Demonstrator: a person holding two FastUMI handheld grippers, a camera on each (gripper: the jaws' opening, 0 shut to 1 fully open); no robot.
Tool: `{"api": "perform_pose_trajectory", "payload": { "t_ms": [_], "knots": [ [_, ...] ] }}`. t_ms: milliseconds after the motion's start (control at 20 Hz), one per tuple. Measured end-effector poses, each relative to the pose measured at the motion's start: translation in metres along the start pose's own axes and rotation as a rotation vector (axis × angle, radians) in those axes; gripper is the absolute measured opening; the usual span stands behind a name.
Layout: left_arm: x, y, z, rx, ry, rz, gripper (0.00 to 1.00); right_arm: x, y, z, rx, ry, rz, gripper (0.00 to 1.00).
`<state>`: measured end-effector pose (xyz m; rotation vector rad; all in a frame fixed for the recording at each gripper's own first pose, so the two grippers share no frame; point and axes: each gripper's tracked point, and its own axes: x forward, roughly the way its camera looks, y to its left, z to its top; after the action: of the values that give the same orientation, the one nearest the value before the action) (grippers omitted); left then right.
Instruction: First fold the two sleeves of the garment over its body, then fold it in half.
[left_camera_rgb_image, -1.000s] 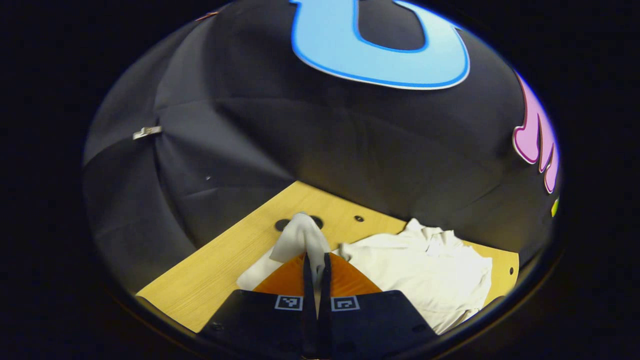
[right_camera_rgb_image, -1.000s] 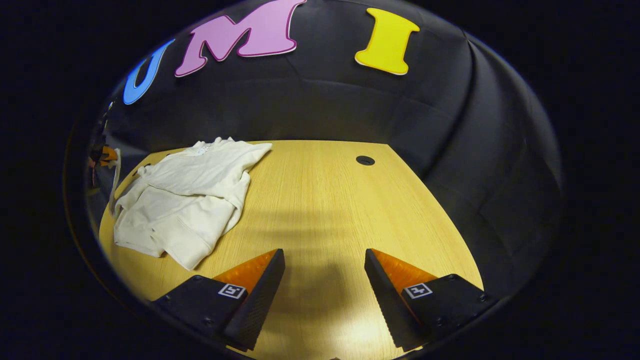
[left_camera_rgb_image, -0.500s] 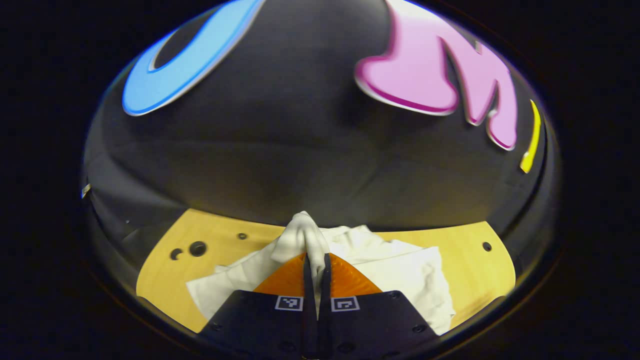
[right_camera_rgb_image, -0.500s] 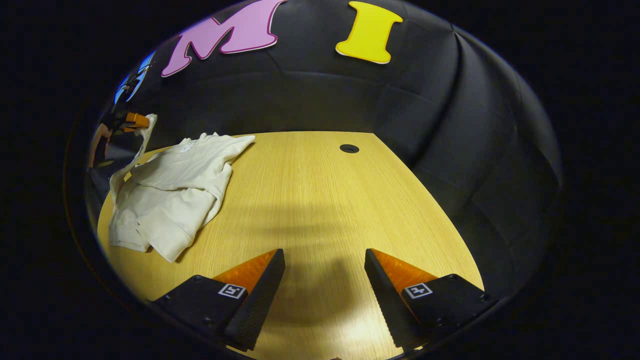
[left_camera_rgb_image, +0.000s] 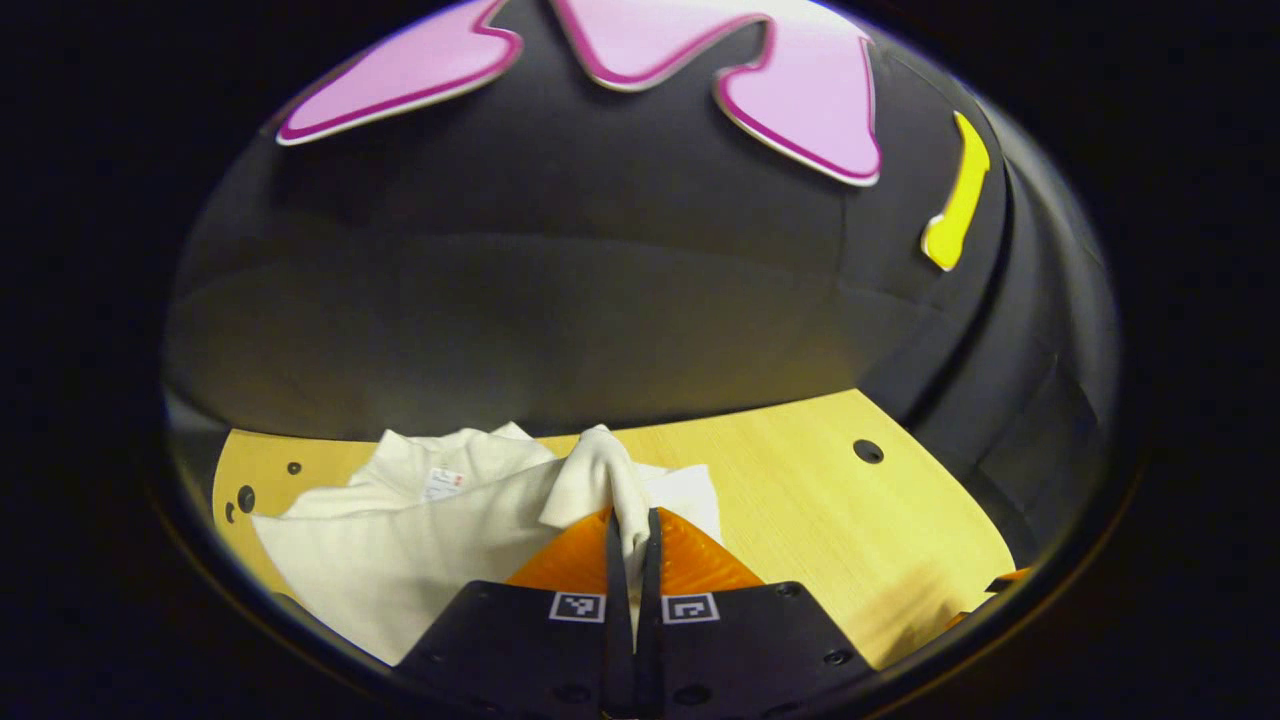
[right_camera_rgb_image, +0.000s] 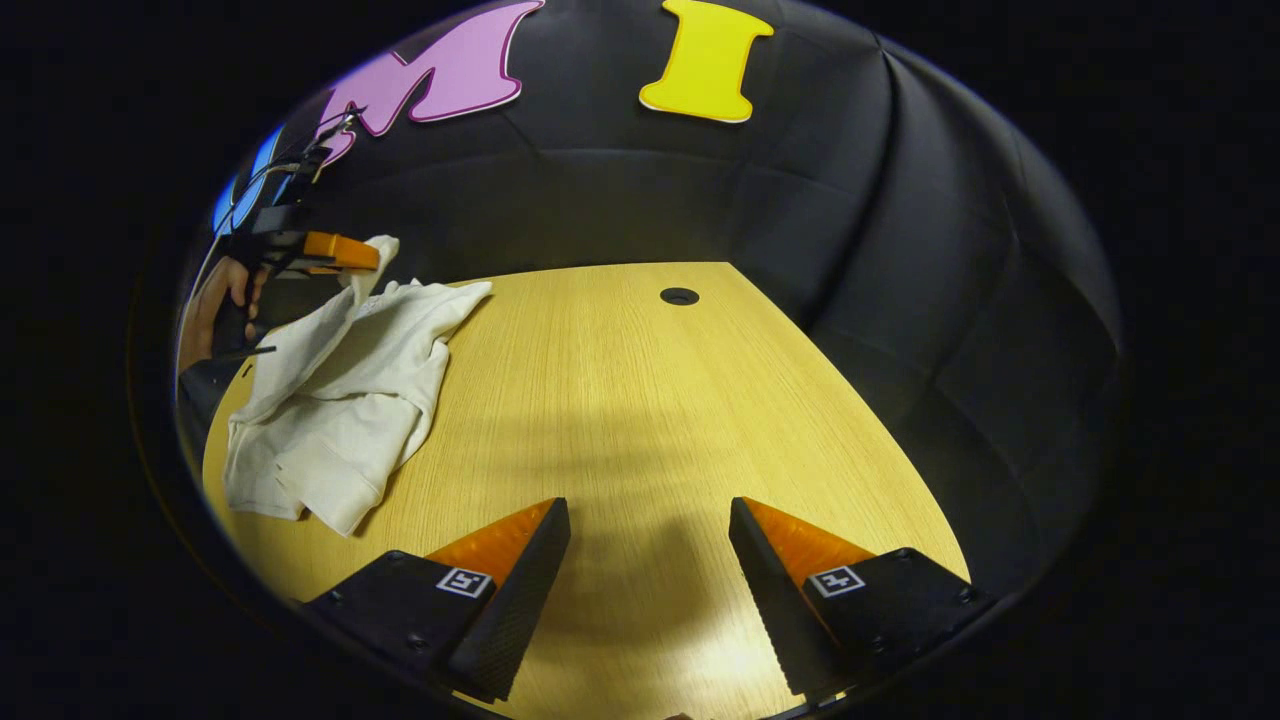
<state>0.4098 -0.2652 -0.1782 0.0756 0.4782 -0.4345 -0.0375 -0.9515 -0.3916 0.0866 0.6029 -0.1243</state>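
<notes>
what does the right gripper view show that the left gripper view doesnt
Right gripper view: a hand holding the left claw, which holds the sleeve up above the table, and the open right claw. Left gripper view: the cuff pinched in the shut left claw, close up. Both: the garment, table and a hole.

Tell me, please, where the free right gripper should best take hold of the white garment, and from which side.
A judgement: the garment lies bunched to the open right gripper's left, one sleeve lifted by the left gripper. Pinch the thick bottom corner nearest it, coming low from the bare table side, since that edge lies exposed.
</notes>
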Motion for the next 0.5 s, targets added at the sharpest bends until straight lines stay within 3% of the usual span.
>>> {"api": "perform_pose_trajectory", "payload": {
  "t_ms": [100, 200, 250, 300, 400, 500],
  "knots": [
    [0.008, -0.010, -0.011, 0.021, 0.020, 0.010, 0.11, -0.001, 0.003, -0.002, -0.007, -0.001, 0.002, 0.98],
    [0.008, -0.038, -0.017, -0.002, 0.027, -0.064, 0.22, -0.006, 0.011, -0.003, -0.012, 0.000, 0.017, 0.98],
    [0.004, -0.049, -0.013, -0.013, 0.011, -0.100, 0.23, -0.008, 0.017, -0.003, -0.014, -0.002, 0.027, 0.99],
    [-0.004, -0.053, -0.010, -0.010, -0.006, -0.123, 0.36, -0.010, 0.025, -0.003, -0.018, -0.004, 0.036, 0.99],
    [-0.021, -0.053, -0.010, 0.028, -0.029, -0.141, 0.50, -0.013, 0.041, -0.001, -0.023, -0.011, 0.065, 0.98],
    [-0.040, -0.039, -0.014, 0.065, -0.047, -0.113, 0.80, -0.016, 0.058, 0.001, -0.042, -0.014, 0.092, 0.98]
  ]
}}
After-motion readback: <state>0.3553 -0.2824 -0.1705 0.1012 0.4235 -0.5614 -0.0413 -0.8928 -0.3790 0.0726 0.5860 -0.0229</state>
